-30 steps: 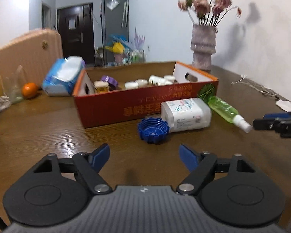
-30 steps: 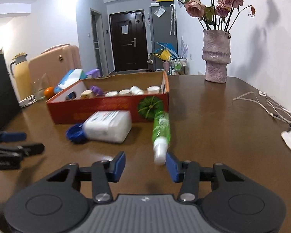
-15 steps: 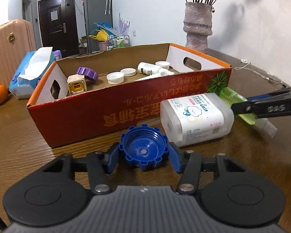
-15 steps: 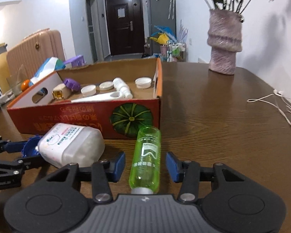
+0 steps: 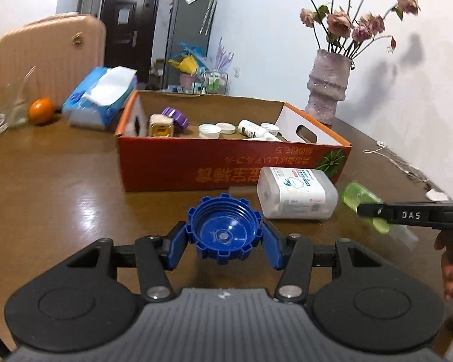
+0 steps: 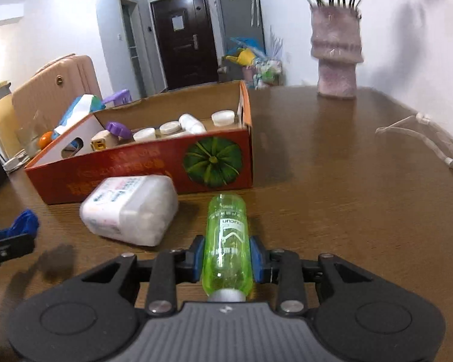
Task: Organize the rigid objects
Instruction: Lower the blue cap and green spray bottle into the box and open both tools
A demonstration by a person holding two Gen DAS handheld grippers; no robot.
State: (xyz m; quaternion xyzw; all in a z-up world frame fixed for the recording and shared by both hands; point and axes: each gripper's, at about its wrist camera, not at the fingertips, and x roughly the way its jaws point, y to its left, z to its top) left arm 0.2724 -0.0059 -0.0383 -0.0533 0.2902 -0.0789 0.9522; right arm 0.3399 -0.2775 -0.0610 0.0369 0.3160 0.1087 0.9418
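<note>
We see the left hand-held gripper (image 5: pixel 225 242) clamped on the blue cap (image 5: pixel 224 230) and the right hand-held gripper (image 6: pixel 226 261) closing on the green bottle (image 6: pixel 227 247), both before the cardboard box (image 5: pixel 196 163) mid-tabletop (image 5: pixel 60 181), presumably for boxing.

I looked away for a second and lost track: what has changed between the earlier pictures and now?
The left gripper moved in and shut on the blue cap. The right gripper came forward over the green bottle; its jaws are closing, pads against its sides. The white container and the orange box with its contents stayed put.
</note>
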